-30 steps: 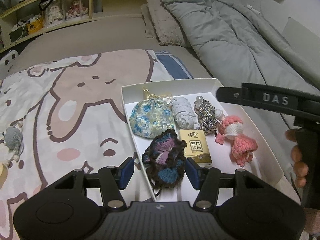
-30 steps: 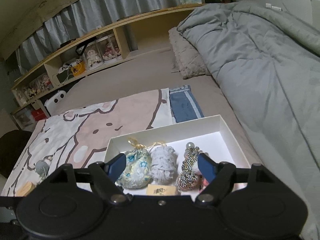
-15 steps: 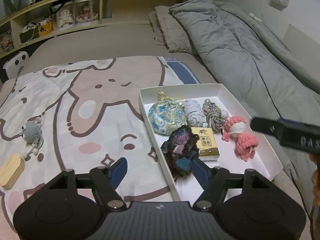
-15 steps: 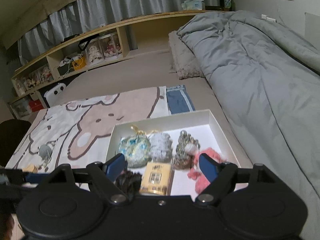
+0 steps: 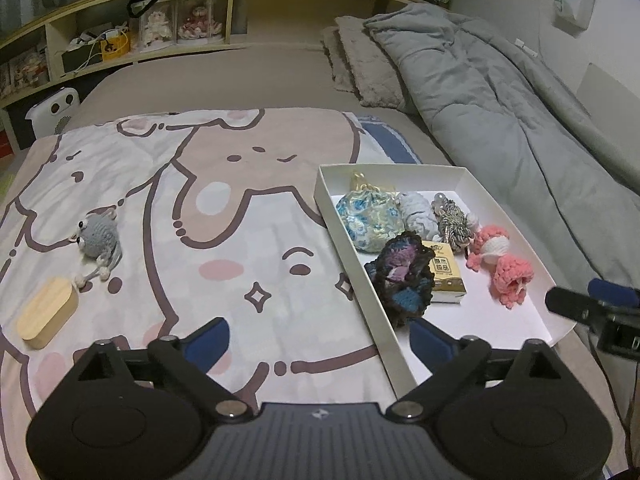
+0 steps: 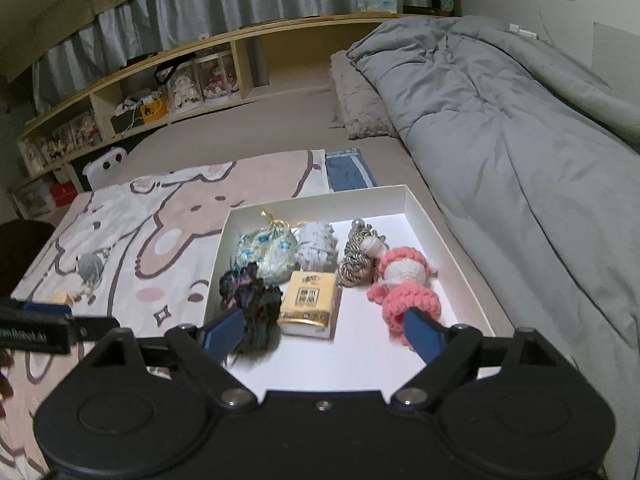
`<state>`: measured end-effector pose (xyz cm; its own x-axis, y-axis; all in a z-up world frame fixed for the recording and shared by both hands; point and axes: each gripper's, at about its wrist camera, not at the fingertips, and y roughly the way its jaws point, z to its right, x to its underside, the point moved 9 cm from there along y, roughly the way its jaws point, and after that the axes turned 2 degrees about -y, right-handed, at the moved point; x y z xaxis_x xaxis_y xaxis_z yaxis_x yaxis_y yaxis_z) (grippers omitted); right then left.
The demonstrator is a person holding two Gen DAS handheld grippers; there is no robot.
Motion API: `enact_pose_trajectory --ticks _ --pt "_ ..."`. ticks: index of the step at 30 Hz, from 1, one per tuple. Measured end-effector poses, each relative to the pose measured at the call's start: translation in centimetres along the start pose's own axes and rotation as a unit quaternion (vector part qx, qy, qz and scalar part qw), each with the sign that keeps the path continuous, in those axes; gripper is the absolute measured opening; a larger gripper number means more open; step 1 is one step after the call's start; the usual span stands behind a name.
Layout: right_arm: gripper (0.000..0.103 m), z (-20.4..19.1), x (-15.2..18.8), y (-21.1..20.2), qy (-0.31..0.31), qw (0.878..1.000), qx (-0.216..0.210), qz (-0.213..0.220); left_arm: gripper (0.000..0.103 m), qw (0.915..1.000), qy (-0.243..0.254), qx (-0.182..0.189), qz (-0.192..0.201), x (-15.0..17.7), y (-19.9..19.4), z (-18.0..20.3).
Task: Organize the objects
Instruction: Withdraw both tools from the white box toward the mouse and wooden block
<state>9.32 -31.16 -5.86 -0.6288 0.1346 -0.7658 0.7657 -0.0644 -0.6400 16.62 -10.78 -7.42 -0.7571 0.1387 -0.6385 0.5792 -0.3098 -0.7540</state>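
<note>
Spreading across the whole scene, a bed (image 5: 248, 76) is seen, with a grey duvet (image 6: 520, 128) bunched along its right side and a cartoon-printed blanket (image 5: 224, 240) laid flat over the middle. Behind the bed a wooden shelf unit (image 6: 160, 76) is lined with dolls and boxes.

On the blanket's right edge a shallow white box (image 6: 444, 236) is set, and most of the small things are gathered inside it. A blue floral drawstring pouch (image 5: 370, 218) is placed at the far left of the box, with a pale grey knitted piece (image 5: 418, 216) just beside it and a coil of twisted cord (image 5: 454, 224) next along. A pink and white crocheted doll (image 6: 404, 284) is laid at the right, a dark crocheted piece in purple and blue (image 5: 404, 276) is propped against the box's left wall, and a small yellow tissue packet (image 6: 308, 304) is lodged between those two.

Well apart from the box, on the blanket's left, a grey crocheted mouse (image 5: 98, 236) is left lying, and a rounded wooden block (image 5: 48, 312) is placed near it.

The left gripper (image 5: 318, 340) is held above the box's near left wall with its jaws spread wide and nothing between them. The right gripper (image 6: 322, 330) is held over the near part of the box, its jaws likewise spread and gripping nothing.
</note>
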Motion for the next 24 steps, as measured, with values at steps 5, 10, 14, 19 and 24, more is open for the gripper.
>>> enact_pose_trajectory --ticks 5,10,14,19,24 --pt "0.101 0.2 0.9 -0.2 -0.003 1.0 0.014 -0.002 0.103 0.9998 0.015 -0.005 0.015 0.1 -0.1 0.2" --pt "0.103 0.4 1.4 -0.1 -0.007 1.0 0.03 -0.001 0.103 0.9991 0.035 0.0 0.025 0.5 0.0 0.6" --pt "0.103 0.5 1.6 0.2 -0.014 0.999 0.04 -0.005 0.103 0.999 0.034 0.004 0.028 0.7 0.2 0.2" --pt "0.103 0.6 1.9 0.5 -0.016 0.999 0.041 -0.012 0.103 0.9993 0.024 0.006 0.027 0.8 0.5 -0.3" --pt "0.103 0.4 2.0 0.7 -0.018 0.999 0.039 -0.015 0.103 0.9995 0.02 0.009 0.023 0.8 0.8 -0.7"
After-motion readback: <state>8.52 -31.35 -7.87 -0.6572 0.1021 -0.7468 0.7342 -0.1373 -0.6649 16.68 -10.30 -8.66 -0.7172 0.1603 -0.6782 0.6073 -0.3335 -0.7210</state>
